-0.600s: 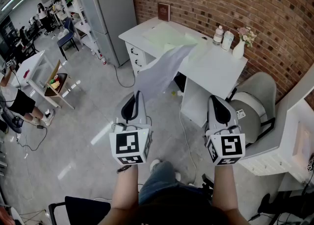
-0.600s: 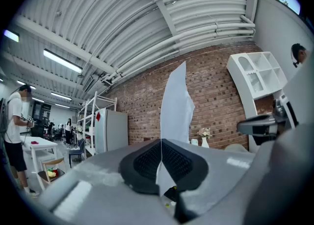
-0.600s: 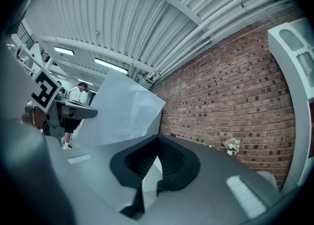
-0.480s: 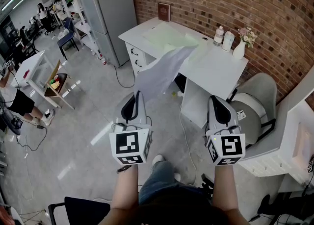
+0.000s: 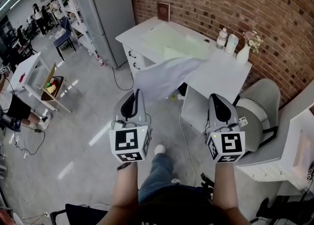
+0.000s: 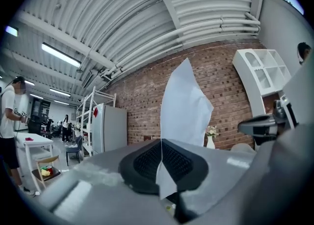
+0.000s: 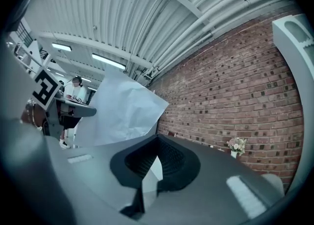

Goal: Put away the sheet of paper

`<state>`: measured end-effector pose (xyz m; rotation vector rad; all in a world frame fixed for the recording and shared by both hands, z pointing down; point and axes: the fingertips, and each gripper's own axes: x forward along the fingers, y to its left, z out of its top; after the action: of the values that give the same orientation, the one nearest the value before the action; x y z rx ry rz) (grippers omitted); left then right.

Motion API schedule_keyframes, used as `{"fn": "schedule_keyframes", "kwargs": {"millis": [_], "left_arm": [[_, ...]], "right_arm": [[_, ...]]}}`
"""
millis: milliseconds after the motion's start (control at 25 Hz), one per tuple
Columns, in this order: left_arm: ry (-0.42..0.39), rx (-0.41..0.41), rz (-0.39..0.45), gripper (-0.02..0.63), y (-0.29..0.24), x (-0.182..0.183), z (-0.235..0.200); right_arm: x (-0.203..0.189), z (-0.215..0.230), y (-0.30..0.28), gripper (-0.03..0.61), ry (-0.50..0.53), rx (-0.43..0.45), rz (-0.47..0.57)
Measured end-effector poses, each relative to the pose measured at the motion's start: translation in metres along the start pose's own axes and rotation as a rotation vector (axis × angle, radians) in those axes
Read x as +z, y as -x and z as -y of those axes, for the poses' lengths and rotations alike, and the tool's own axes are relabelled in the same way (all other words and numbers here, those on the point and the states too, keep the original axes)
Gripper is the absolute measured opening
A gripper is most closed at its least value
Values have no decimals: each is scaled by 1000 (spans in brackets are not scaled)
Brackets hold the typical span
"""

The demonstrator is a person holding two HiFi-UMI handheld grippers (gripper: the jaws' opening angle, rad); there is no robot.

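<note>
A white sheet of paper hangs in the air in front of the white desk, and its far end reaches over the desk's front edge. My left gripper is shut on the sheet's near corner. In the left gripper view the sheet stands up from the closed pads of the left gripper, with a small corner poking out below them. My right gripper is held level beside it, apart from the sheet. In its own view the right gripper has closed jaws with a small white sliver at the seam, and the sheet shows to the left.
The desk carries a pale green mat, two bottles and a vase of flowers against the brick wall. A grey chair stands at the right, a white shelf unit further right, a fridge at the left.
The person has stepped slightly towards the desk. The sheet's far end has swung up and forward over the desk's edge. Both grippers stay as they were.
</note>
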<state>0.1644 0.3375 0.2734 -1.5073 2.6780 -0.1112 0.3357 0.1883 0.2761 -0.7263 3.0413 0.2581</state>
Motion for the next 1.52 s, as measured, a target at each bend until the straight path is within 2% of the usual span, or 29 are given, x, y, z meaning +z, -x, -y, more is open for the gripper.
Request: {"fn": "schedule_keyframes", "kwargs": {"millis": [200,440,840,1080,1520], "left_arm": [[31,-13,-30,-5,-62,-7,-21],[31,-30,-13,-5,-143,-6,-55],[7,-128,-20,-5,-254,-9,-90],[0,-166,-27,-5,-295,-15,-104],[-10,-159,-35,-5,-346,-33,-123]], "right_arm": [[-9,11,-63,0,-8,-4,-20],[-12,21,-140,0,-5,-19,-25],[-23,44,-236,0,3,-108,-43],[-36,48,-272,0,-1,-131,-75],[-55,63,-326,0,1,-139,-90]]}}
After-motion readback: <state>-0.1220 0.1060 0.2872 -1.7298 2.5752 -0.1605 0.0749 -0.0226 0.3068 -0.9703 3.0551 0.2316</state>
